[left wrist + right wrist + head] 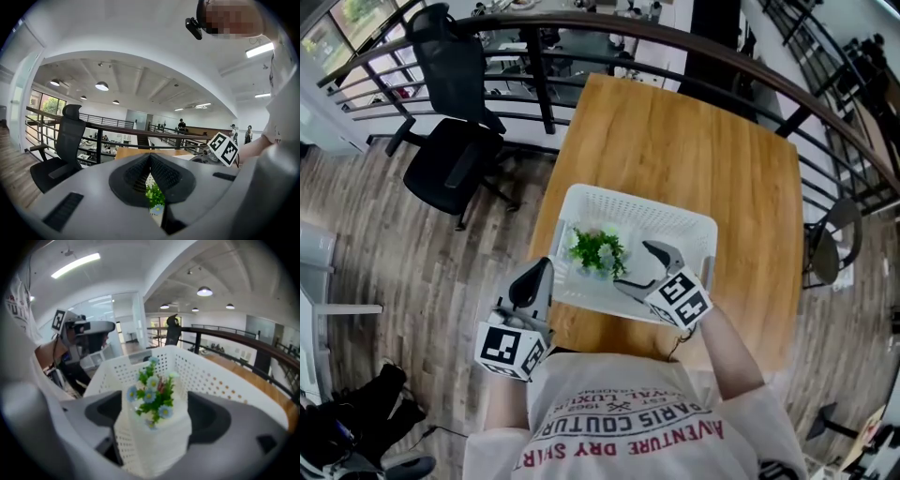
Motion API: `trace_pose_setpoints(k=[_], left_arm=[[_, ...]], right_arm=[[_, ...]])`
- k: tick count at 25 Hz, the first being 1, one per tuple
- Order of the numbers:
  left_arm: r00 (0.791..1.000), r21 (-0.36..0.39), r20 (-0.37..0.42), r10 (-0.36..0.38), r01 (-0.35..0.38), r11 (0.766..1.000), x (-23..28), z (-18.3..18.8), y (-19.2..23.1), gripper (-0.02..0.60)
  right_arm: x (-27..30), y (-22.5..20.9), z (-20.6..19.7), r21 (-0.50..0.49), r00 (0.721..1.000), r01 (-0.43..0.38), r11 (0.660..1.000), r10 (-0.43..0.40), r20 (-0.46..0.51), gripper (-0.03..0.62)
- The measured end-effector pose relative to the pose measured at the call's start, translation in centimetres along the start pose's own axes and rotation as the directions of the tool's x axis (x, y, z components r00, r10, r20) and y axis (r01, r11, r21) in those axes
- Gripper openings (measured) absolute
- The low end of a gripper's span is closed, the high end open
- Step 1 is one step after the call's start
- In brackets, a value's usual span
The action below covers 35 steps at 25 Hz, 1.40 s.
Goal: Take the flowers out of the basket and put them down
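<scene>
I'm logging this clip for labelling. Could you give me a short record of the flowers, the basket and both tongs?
flowers: lying in the basket, not yet taken out
basket: white, perforated, on the wooden table
right tongs: open, reaching into the basket towards the flowers, gripping nothing
left tongs: shut, empty, outside the basket's near left corner

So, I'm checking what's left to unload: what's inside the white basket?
One small bunch of flowers, blue blooms and green leaves, in the basket. The right gripper reaches in, fingers open. The basket floor beneath the flowers is covered.
</scene>
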<state>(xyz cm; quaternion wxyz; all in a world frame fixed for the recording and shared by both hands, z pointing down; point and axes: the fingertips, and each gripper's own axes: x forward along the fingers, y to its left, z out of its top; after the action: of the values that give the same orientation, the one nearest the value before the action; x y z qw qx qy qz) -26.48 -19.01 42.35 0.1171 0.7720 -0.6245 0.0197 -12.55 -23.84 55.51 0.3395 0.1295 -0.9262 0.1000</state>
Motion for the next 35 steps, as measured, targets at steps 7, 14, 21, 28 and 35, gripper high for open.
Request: trace_pose_setpoints(k=[7, 14, 21, 28, 35], left_arm=[[1.0, -0.034, -0.004, -0.03, 0.03, 0.999, 1.2, -0.4, 1.5, 0.021], [0.999, -0.061, -0.039, -0.026, 0.024, 0.998, 2.0, -1.9, 2.9, 0.021], [0.998, -0.087, -0.068, 0.0, -0.006, 0.996, 1.8, -3.3, 5.5, 0.021], [0.996, -0.092, -0.085, -0.011, 0.004, 0.996, 1.8, -3.7, 6.5, 0.021], [0.993, -0.089, -0.11, -0.044, 0.034, 0.995, 2.2, -4.4, 6.4, 0.021]], right_arm=[[4.8, -1.1, -2.7, -0.023, 0.991, -0.037, 0.999, 0.034, -0.128, 0.46], [8.6, -0.9, -4.3, 0.016, 0.976, -0.066, 0.998, 0.068, -0.209, 0.48], [12.7, -1.1, -5.0, 0.039, 0.973, -0.045, 0.998, 0.052, -0.224, 0.48], [14.9, -1.1, -5.4, 0.031, 0.968, -0.032, 0.999, 0.039, -0.247, 0.48], [15.9, -1.7, -6.8, -0.031, 0.952, -0.007, 0.999, -0.003, -0.305, 0.479]])
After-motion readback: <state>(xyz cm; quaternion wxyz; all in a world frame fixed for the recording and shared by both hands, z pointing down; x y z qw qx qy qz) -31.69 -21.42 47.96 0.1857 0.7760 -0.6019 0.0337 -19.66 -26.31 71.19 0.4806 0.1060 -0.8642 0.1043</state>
